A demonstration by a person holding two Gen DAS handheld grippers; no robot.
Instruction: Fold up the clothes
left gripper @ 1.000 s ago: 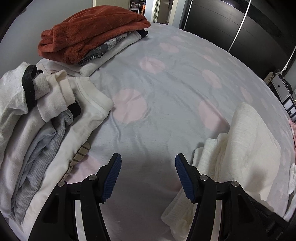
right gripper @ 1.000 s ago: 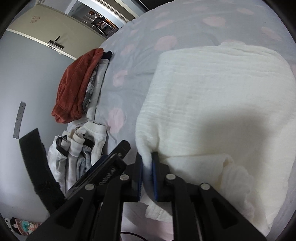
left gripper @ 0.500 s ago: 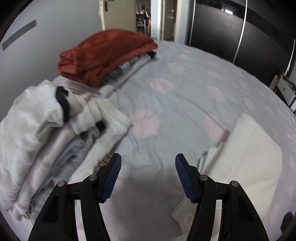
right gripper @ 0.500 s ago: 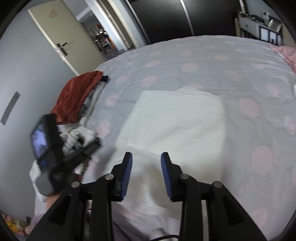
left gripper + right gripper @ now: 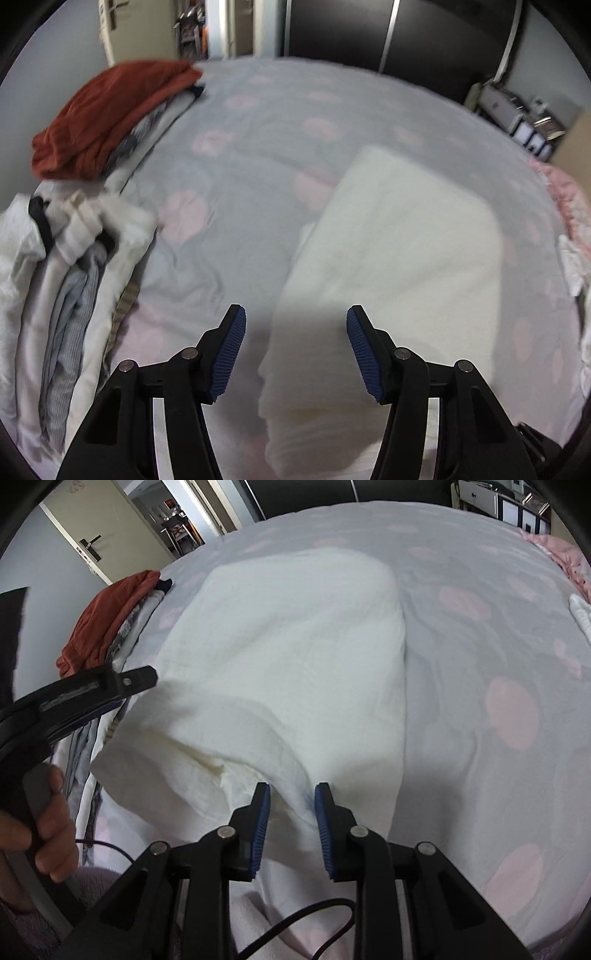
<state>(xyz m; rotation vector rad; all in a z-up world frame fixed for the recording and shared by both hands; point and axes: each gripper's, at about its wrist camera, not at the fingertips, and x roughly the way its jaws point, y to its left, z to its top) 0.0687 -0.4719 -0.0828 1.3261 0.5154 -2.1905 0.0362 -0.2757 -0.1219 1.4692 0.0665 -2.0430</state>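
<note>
Right wrist view: we are holding our right gripper (image 5: pixel 291 814) part-open, empty, over the folded cream cloth (image 5: pixel 295 635) lying on the bed (image 5: pixel 480 635); left gripper (image 5: pixel 295 350) is gaping wide, empty. Snagging one layer risks undoing the fold.

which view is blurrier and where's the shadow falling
Left wrist view: motion-smeared, the rust garment and cream cloth soft-edged, a shadow between the open left tongs. Right wrist view: sharper, cloth weave visible, shadow under the open right tongs; both bend at the fisheye rim.
</note>
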